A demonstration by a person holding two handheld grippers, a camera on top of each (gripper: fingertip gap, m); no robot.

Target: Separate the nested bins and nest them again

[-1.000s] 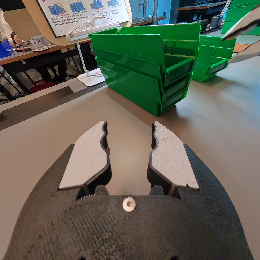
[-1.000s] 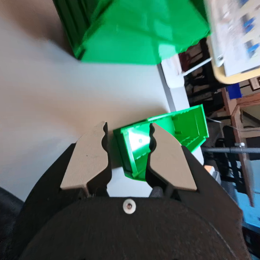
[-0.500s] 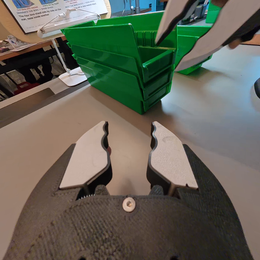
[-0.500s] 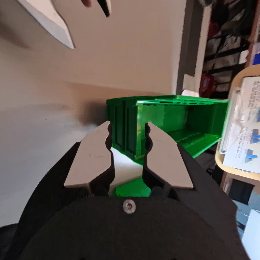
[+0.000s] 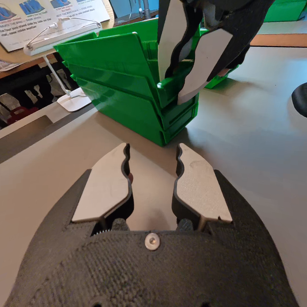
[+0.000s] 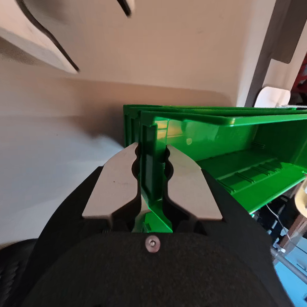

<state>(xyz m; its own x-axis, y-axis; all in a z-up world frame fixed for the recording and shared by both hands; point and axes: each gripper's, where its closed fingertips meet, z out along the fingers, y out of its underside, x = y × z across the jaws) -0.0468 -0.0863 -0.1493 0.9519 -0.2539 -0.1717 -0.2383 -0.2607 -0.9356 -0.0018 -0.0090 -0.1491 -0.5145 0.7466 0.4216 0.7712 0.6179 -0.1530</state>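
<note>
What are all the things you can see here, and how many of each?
Stacked bins: three nested together, green, on the table ahead of the left gripper.
Other bin: at least one, green, on the table behind the stack, mostly hidden.
More bins: green, far back on the right; count unclear.
Table: one, grey-beige.
Instruction sheet: one, white with blue pictures, clipped on a white stand at the table's edge.
Left gripper: one, black with pale fingers, open, holding nothing, low over the table.
Right gripper: one, black with pale fingers, closed on the front lip of the top bin.
</note>
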